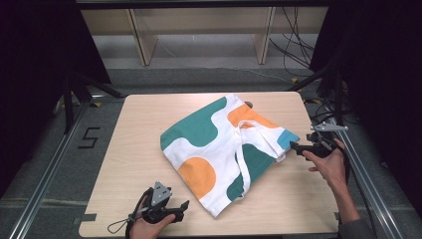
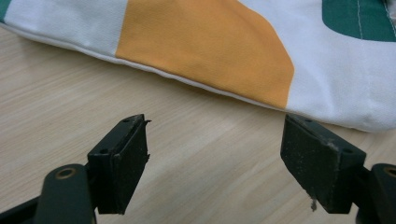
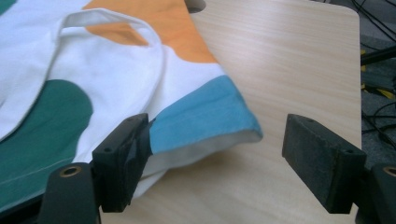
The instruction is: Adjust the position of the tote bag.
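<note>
Table: bag between tools.

Even, soft overhead light on the table, dark surroundings, faint shadows, slightly soft high view.

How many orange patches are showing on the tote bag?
2. One orange patch sits near the bag's near-left edge, toward the left gripper; the other is at the far corner. The underside may hide more.
</note>
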`<state>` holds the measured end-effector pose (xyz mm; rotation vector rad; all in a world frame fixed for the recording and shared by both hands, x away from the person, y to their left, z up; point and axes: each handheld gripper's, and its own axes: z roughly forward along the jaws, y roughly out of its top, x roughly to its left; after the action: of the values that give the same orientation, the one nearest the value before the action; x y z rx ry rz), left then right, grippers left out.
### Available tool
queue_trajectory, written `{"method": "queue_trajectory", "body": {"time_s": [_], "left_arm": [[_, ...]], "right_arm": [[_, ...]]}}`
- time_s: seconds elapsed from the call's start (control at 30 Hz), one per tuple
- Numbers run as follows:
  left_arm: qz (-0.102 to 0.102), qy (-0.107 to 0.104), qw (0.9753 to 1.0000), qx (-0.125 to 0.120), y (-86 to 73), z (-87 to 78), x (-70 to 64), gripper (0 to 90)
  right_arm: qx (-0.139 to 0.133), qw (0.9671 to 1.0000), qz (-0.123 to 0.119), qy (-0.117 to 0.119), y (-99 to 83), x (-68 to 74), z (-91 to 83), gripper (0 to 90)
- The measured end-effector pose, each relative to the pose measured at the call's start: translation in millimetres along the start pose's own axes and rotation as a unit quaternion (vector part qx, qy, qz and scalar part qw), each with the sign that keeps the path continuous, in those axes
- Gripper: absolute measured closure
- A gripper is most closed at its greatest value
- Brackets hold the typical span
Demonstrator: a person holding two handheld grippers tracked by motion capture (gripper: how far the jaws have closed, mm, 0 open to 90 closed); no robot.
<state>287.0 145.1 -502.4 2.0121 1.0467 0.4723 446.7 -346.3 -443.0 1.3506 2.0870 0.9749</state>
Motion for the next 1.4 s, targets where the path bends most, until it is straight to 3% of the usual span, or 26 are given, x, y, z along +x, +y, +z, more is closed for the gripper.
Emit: {"method": "queue_trajectory", "body": {"time_s": [0.1,0.13,0.17,0.2,0.27,0.33,0.37,0.4,0.43,0.47,0.5,0.53,0.57,0.63,0.7,0.8,0.83,0.87,0.9,1.03,1.07,1.17,1.2,1.27,1.3,1.4], "left_arm": [[0.015,-0.004,0.9999,0.004,0.7,-1.7,2.5,21.9],[-0.005,-0.001,1.0000,-0.003,-0.1,-1.4,0.6,21.9],[-0.001,0.000,1.0000,-0.001,0.3,-2.0,2.3,21.9],[-0.011,-0.002,0.9999,-0.004,-0.2,-2.0,2.7,21.9],[0.001,0.000,1.0000,0.008,0.1,-3.6,4.2,21.9],[-0.007,-0.004,0.9999,-0.006,-0.4,-1.1,3.8,21.9],[-0.012,-0.002,0.9999,0.001,-0.6,-1.5,3.8,21.9],[-0.012,-0.002,0.9999,0.001,-0.6,-1.5,3.8,21.7],[-0.013,-0.003,0.9999,0.001,-0.7,-1.5,3.9,21.7],[-0.019,-0.001,0.9998,0.001,-0.8,-1.6,3.6,21.4],[-0.021,-0.005,0.9998,-0.003,-1.0,-1.5,4.8,20.8],[-0.021,-0.005,0.9998,-0.003,-1.0,-1.5,4.8,20.6],[-0.012,-0.012,0.9998,-0.010,-0.1,-1.8,6.7,20.4],[-0.011,-0.009,0.9999,-0.009,-0.1,-2.1,6.8,20.3],[-0.019,-0.013,0.9997,-0.011,-1.1,-1.0,7.0,20.3],[-0.023,-0.010,0.9997,-0.007,-1.5,-1.5,7.8,20.2],[-0.022,-0.008,0.9997,-0.008,-1.8,-1.3,9.6,20.1],[-0.022,-0.008,0.9997,-0.008,-1.8,-1.3,9.6,20.1],[-0.029,-0.004,0.9996,-0.004,-1.9,-2.1,9.5,20.1],[-0.038,-0.004,0.9992,-0.006,-3.0,-2.4,12.9,20.6],[-0.042,-0.009,0.9991,-0.002,-3.1,-2.4,13.9,20.9],[-0.046,-0.017,0.9988,0.001,-3.5,-2.9,16.4,21.7],[-0.046,-0.017,0.9988,0.001,-3.5,-2.9,16.4,21.7],[-0.076,-0.041,0.9963,-0.003,-5.1,-2.2,19.0,21.2],[-0.071,-0.041,0.9966,0.004,-5.3,-1.8,21.1,20.5],[-0.076,-0.025,0.9968,0.008,-4.9,-0.2,21.4,20.5]], "right_arm": [[0.015,0.9999,0.004,-0.005,11.2,-4.9,21.3,24.6],[0.015,0.9999,0.004,-0.005,11.2,-4.9,21.3,24.6],[0.019,0.9997,0.013,-0.004,13.1,-4.3,27.5,25.3],[0.036,0.9990,0.027,-0.002,15.5,-6.7,37.0,25.8],[0.036,0.9991,0.021,0.001,16.4,-10.3,42.3,25.6],[0.045,0.9983,0.037,0.006,18.0,-15.4,47.9,26.4],[0.048,0.9980,0.032,0.026,15.2,-21.8,54.1,29.5],[0.067,0.9960,0.049,0.032,14.7,-22.1,55.2,30.5],[0.067,0.9960,0.049,0.032,14.7,-22.1,55.2,30.5],[0.075,0.9956,0.048,0.026,11.8,-24.4,57.8,34.6],[0.080,0.9946,0.047,0.047,7.4,-26.6,60.4,40.9],[0.080,0.9946,0.047,0.047,7.4,-26.6,60.4,40.9],[0.087,0.9923,0.056,0.068,4.7,-25.9,60.0,49.8],[0.086,0.9936,0.051,0.052,2.3,-25.7,60.2,52.9],[0.086,0.9922,0.058,0.070,-1.8,-24.1,56.9,64.3],[0.091,0.9904,0.064,0.082,-2.4,-21.2,53.6,69.8],[0.090,0.9894,0.060,0.097,-3.0,-18.5,51.1,72.4],[0.090,0.9894,0.060,0.097,-3.0,-18.5,51.1,72.4],[0.084,0.9925,0.043,0.077,-3.6,-15.9,50.4,72.8],[0.083,0.9929,0.023,0.082,-9.7,-3.8,40.6,73.4],[0.098,0.9900,0.043,0.092,-10.7,2.0,35.2,73.4],[0.087,0.9913,0.007,0.098,-20.7,18.0,22.8,73.4],[0.090,0.9914,0.010,0.095,-22.7,24.2,19.2,73.4],[0.082,0.9914,-0.007,0.102,-25.4,26.6,17.7,73.4],[0.088,0.9916,-0.032,0.090,-29.3,32.0,12.1,73.4],[0.087,0.9910,-0.041,0.093,-33.3,39.6,8.1,73.4]]}}
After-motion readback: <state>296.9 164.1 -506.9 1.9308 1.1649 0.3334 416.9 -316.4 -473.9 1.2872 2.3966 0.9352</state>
